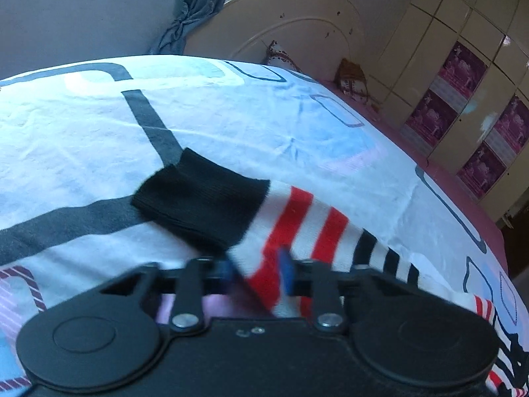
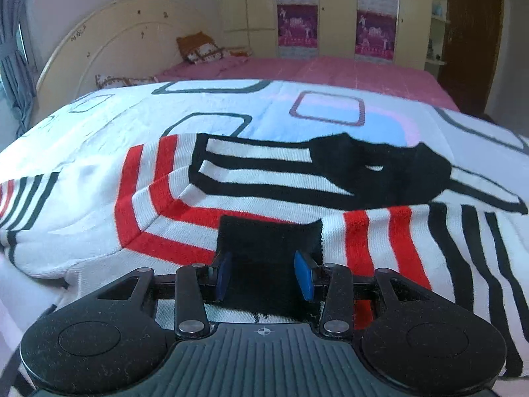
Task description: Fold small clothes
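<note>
A small knit sweater (image 2: 231, 178), white with red and black stripes and black cuffs, lies on a patterned bedsheet (image 2: 99, 122). In the left wrist view its sleeve (image 1: 297, 228) with a black cuff (image 1: 201, 195) stretches away from my left gripper (image 1: 256, 273), whose blue pads are parted with the sleeve fabric lying between them. In the right wrist view my right gripper (image 2: 264, 274) is open, its blue pads (image 2: 304, 274) either side of the other black cuff (image 2: 269, 248), which lies folded over the sweater's body. The black collar (image 2: 380, 172) is farther off.
The white sheet with dark rounded-square patterns covers a bed with a pink sheet (image 2: 297, 69) and pillows (image 2: 198, 48) by a cream headboard (image 2: 109, 29). A wardrobe with pink posters (image 2: 297, 23) stands beyond; a grey curtain (image 1: 195, 10) hangs at the left.
</note>
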Available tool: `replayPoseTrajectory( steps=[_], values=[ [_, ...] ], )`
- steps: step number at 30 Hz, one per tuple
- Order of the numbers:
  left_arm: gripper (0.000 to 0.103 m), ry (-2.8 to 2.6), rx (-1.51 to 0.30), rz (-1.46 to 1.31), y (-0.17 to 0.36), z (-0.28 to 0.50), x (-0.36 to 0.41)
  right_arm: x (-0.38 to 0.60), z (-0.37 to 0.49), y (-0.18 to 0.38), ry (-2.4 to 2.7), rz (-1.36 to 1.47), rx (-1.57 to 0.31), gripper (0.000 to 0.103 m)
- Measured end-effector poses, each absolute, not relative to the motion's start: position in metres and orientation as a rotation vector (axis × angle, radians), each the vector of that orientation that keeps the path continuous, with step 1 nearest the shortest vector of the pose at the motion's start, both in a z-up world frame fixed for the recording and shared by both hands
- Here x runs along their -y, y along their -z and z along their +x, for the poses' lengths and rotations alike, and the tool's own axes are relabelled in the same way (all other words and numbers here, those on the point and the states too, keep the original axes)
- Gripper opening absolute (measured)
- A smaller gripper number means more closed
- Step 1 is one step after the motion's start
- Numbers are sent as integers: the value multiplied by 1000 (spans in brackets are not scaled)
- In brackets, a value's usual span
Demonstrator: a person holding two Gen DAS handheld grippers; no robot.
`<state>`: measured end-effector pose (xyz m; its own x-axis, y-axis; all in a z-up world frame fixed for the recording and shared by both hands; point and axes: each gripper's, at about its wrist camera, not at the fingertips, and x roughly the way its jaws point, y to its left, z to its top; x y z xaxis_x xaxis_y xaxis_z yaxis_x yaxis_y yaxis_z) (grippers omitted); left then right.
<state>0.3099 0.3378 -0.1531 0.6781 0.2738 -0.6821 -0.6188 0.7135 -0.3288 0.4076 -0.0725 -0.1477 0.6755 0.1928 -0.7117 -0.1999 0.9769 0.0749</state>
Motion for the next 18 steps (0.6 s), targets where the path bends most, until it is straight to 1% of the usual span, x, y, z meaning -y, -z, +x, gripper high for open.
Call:
replayPoseTrajectory(
  steps=[2,4,8,14,18],
  values=[
    [6,-517,-643,-600,151,309,-339,74,408,145,-219,7,-801,41],
    [6,-491,-631,-589,144,311,-335,78,407,145,-213,49,-796,41],
    [6,-381,-596,-556,117,318,-313,77,409,147,-222,31,-803,41],
    [6,-113,-528,-446,64,338,-233,99,403,131,-216,163,-792,41],
    [6,88,-537,-393,48,357,-162,118,391,120,-198,205,-764,41]
  ],
)
